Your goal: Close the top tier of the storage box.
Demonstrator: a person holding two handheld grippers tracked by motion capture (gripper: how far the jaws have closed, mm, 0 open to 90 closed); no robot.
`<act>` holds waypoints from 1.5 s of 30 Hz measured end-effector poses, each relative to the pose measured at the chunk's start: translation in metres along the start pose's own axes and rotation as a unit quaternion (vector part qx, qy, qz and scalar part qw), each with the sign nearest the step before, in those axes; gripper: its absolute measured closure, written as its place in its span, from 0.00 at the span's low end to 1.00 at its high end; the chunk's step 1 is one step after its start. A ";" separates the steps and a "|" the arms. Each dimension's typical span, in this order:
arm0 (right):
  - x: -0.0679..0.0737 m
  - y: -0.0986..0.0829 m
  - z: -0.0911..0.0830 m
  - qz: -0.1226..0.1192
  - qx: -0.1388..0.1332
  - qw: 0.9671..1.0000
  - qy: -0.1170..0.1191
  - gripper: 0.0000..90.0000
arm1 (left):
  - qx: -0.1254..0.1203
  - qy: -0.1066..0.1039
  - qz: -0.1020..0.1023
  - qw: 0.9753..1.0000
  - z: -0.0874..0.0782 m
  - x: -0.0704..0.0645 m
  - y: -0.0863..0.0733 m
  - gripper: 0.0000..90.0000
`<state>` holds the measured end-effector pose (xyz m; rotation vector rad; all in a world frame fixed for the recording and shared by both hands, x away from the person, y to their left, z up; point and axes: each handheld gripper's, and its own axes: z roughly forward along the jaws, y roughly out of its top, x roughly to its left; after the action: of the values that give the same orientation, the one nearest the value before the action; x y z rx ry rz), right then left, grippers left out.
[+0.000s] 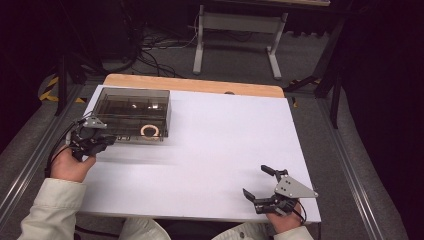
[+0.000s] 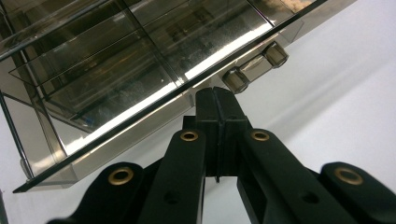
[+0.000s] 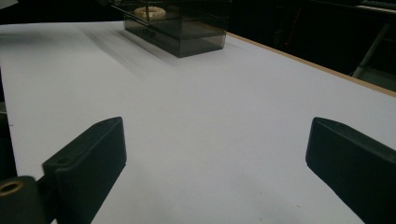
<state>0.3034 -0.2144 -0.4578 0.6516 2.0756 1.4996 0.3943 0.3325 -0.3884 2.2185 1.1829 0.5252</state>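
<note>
Item: smoky translucent plastic organiser box with inner dividers point(image 1: 132, 111), at the far-left part of the white table top point(image 1: 215, 150); its hinged or latched near edge faces the person.
Contents: one pale tan ring-shaped piece point(image 1: 149, 131) in the near-right compartment; the other compartments look empty, though reflections make this hard to confirm.
Left gripper point(image 1: 94, 141): jaws pressed fully together at the box's near lower edge, just beside two small cylindrical knobs point(image 2: 256, 67); whether a thin lip is pinched between them cannot be told.
Right gripper point(image 1: 261, 186): jaws spread wide, holding nothing, resting low near the table's near-right edge, well apart from the box.
Left hand pose: forearm in a cream sleeve point(image 1: 52, 207) enters from the bottom left, hand wrapped round the handle, gripper aimed forward and right at the box.
Right hand pose: wrist low, gripper pointing left-forward.
Risk, judged: a pull or push at one edge could slide or tip the unbraced box.
Risk, judged: a jolt could shift the ring.
</note>
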 end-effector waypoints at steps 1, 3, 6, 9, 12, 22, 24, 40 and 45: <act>0.000 0.000 0.000 0.000 0.000 1.000 0.000 0.06 | -0.001 -0.001 0.001 1.000 0.001 0.000 0.000 1.00; 0.000 0.000 0.000 0.000 0.001 1.000 0.000 0.06 | -0.004 -0.001 -0.001 1.000 0.002 0.000 0.002 1.00; 0.000 0.000 0.000 0.000 0.001 1.000 0.000 0.06 | -0.008 0.008 -0.003 1.000 0.005 0.001 0.003 1.00; 0.000 0.000 0.000 0.000 0.001 1.000 0.000 0.06 | -0.014 0.010 -0.012 1.000 0.007 0.003 0.004 1.00; 0.000 0.000 0.000 0.000 0.001 1.000 0.000 0.06 | -0.018 0.015 -0.020 1.000 0.010 0.003 0.006 1.00; -0.001 0.000 0.001 -0.001 0.001 1.000 0.000 0.06 | -0.038 0.028 -0.034 0.998 0.017 0.007 0.010 1.00; -0.001 0.000 0.001 -0.001 0.002 1.000 0.000 0.06 | -0.041 0.032 -0.039 0.998 0.019 0.007 0.011 1.00; -0.001 -0.001 0.002 0.005 0.003 1.000 0.000 0.06 | -0.063 0.047 -0.059 0.995 0.032 0.011 0.018 1.00; -0.001 -0.001 0.002 0.005 0.004 1.000 0.000 0.06 | -0.069 0.051 -0.064 0.994 0.036 0.012 0.019 1.00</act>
<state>0.3055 -0.2138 -0.4593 0.6659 2.0817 1.4966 0.4332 0.3239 -0.4023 2.0055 1.2916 0.6542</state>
